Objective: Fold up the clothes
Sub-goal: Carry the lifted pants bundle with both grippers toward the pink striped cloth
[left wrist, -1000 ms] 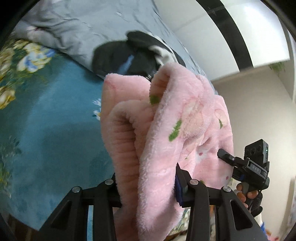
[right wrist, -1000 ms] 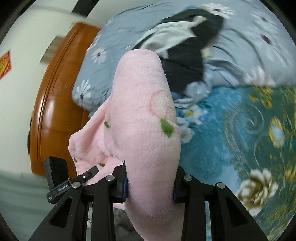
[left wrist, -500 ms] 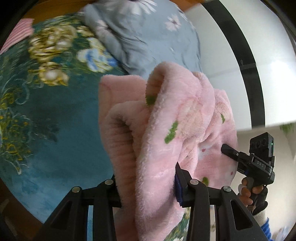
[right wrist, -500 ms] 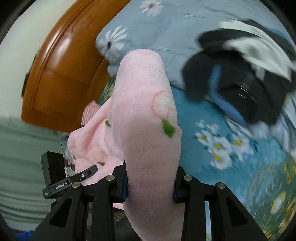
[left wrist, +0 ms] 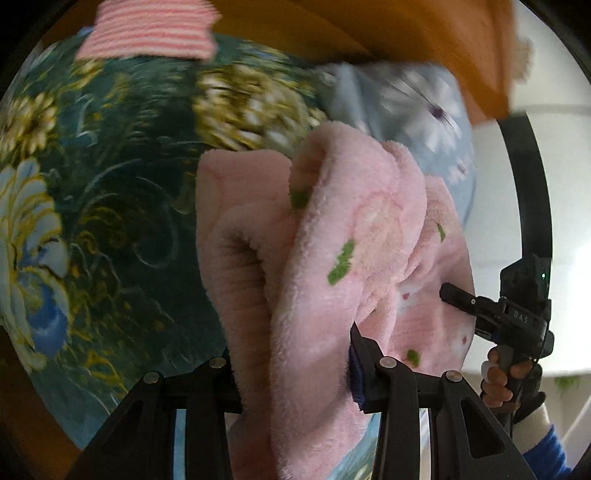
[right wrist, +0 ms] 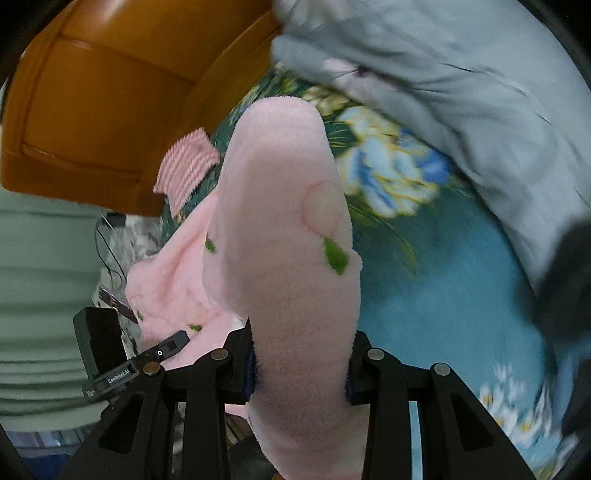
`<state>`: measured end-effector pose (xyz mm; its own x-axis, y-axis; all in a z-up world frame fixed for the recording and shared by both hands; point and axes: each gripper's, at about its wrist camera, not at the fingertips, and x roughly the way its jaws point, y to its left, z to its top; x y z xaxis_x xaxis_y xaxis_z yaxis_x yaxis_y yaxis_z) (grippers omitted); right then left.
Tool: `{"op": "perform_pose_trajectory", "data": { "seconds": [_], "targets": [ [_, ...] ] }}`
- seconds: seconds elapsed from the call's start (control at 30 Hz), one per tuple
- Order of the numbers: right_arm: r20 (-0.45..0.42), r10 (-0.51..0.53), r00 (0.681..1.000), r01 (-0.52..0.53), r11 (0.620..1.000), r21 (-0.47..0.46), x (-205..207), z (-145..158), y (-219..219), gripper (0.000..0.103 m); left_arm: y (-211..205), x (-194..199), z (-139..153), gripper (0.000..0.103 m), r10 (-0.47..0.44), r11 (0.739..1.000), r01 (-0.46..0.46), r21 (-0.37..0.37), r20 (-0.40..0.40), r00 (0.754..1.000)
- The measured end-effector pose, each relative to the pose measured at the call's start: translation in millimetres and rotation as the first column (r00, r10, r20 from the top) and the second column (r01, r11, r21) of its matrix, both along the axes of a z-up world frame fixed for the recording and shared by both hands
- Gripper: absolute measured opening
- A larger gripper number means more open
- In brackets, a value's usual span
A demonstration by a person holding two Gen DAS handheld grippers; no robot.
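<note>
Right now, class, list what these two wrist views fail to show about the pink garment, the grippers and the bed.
- Pink garment: what kind it is is hidden, both views, bunched in folds.
- Left gripper and right gripper: fingertips buried in fleece.
- Striped cloth: cut off by the top edge, left view.
- Dark item: blurred, cut off at the right edge, right view.
- Bedspread: pattern smeared by blur.

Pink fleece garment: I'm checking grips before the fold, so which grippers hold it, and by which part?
Both hold the pink fleece garment: left gripper and right gripper each pinch a bunched fold; which part is unclear.
</note>
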<state>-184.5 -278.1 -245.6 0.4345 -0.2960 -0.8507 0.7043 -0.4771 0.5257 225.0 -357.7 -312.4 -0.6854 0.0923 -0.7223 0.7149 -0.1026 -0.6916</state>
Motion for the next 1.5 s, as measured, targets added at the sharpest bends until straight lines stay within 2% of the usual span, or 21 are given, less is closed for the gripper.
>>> {"op": "perform_pose_trajectory", "data": {
  "seconds": [0.1, 0.3, 0.43, 0.6, 0.77, 0.9, 1.13, 1.2, 1.3, 1.37, 1.5],
  "targets": [
    [0.015, 0.069, 0.997, -0.069, 0.998, 0.012, 3.1, -27.1, -53.2, 0.036, -27.5, 10.2, -22.2, 0.042, 0.062, 0.998, -0.063, 0.018, 0.008, 0.998],
    [0.072, 0.151, 0.986, -0.152, 0.988, 0.005, 5.8, -65.1, -123.3, 0.036, -75.8, 23.9, -54.5, 0.042, 0.151, 0.988, -0.152, 0.032, 0.025, 0.988],
    [0.094, 0.201, 0.975, -0.202, 0.979, 0.001, 8.2, -81.8, -154.2, 0.036, -92.4, 34.4, -65.5, 0.043, 0.180, 0.983, -0.181, 0.042, 0.020, 0.983],
    [0.101, 0.239, 0.966, -0.244, 0.968, 0.048, 1.1, -120.2, -178.2, 0.037, -95.7, 40.7, -88.2, 0.043, 0.213, 0.976, -0.214, 0.046, 0.025, 0.977],
    [0.067, 0.292, 0.954, -0.297, 0.950, 0.091, 3.5, -148.9, -187.6, 0.038, -90.6, 41.6, -104.1, 0.046, 0.218, 0.974, -0.221, 0.046, 0.049, 0.975],
    [0.061, 0.299, 0.952, -0.304, 0.946, 0.110, 1.4, -162.0, -187.0, 0.041, -87.2, 40.5, -91.4, 0.048, 0.194, 0.980, -0.196, 0.026, 0.063, 0.979],
    [0.018, 0.324, 0.946, -0.324, 0.941, 0.101, -1.0, -142.2, -182.4, 0.047, -85.5, 44.3, -61.2, 0.053, 0.126, 0.992, -0.127, 0.008, 0.106, 0.986],
    [-0.019, 0.324, 0.946, -0.321, 0.942, 0.098, -4.9, -130.7, -178.0, 0.047, -84.0, 50.4, -53.5, 0.053, 0.119, 0.993, -0.118, -0.012, 0.119, 0.986],
    [-0.092, 0.305, 0.948, -0.298, 0.951, 0.087, -13.5, -108.9, -168.6, 0.047, -87.8, 56.7, -35.1, 0.053, 0.115, 0.992, -0.104, -0.076, 0.145, 0.983],
    [-0.156, 0.288, 0.945, -0.281, 0.957, 0.069, -18.1, -91.2, -160.1, 0.047, -86.7, 57.1, -18.3, 0.053, 0.100, 0.987, -0.077, -0.144, 0.163, 0.981],
    [-0.257, 0.292, 0.921, -0.294, 0.955, 0.031, -3.7, -61.1, -143.4, 0.047, -97.9, 23.2, 6.4, 0.056, 0.028, 0.969, 0.007, -0.246, 0.140, 0.990]
  ]
}}
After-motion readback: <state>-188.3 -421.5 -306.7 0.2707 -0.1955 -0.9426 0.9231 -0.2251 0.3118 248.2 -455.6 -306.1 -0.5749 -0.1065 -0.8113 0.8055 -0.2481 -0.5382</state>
